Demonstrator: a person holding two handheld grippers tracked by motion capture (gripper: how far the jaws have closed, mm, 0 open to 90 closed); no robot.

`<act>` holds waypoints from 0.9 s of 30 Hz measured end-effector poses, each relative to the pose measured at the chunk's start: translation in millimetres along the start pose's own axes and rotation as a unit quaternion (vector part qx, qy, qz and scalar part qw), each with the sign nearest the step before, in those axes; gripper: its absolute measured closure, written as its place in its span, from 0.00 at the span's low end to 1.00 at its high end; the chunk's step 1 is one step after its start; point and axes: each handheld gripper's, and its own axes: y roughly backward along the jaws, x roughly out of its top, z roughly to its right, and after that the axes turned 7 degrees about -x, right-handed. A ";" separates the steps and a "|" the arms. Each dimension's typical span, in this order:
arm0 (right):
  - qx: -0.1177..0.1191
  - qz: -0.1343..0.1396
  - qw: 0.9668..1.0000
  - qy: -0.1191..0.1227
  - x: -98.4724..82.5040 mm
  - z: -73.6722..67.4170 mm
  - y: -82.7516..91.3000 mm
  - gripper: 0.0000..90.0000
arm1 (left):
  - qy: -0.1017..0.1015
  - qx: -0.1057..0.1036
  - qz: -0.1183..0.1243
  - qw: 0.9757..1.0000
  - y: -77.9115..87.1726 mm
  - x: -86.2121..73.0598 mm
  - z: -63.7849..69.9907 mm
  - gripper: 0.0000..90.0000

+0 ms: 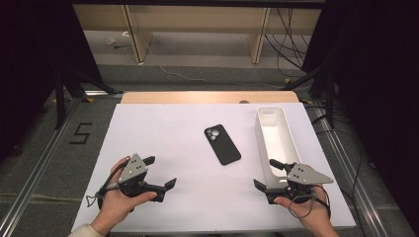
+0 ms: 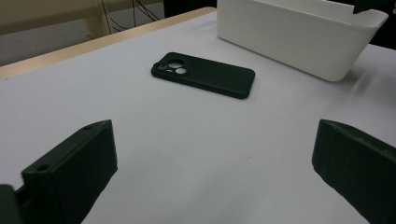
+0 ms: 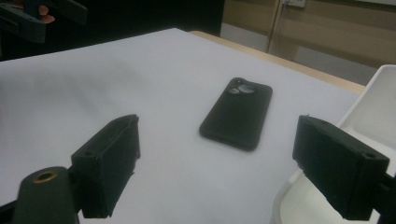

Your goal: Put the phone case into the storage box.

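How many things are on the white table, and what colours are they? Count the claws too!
Black phone: 1
White bin: 1
Black claws: 2, the left claw and the right claw, both open with nothing in them
Total: 4

Your left hand [image 1: 116,200] is gripping the left gripper [image 1: 161,173] low at the near left, its jaws standing wide apart and empty. Your right hand [image 1: 307,210] is holding the right gripper [image 1: 267,174] at the near right, jaws parted, nothing between them
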 end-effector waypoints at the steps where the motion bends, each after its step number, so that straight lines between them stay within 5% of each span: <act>1: -0.001 -0.001 1.000 0.000 1.0 -0.7 -0.8 0.18 | -0.003 -0.001 -0.002 1.000 -0.3 -0.1 0.5 0.00; 27: -0.018 -0.028 0.999 0.013 36.1 -17.5 -56.9 0.18 | -0.004 -0.009 0.002 1.000 -3.1 0.7 4.2 0.00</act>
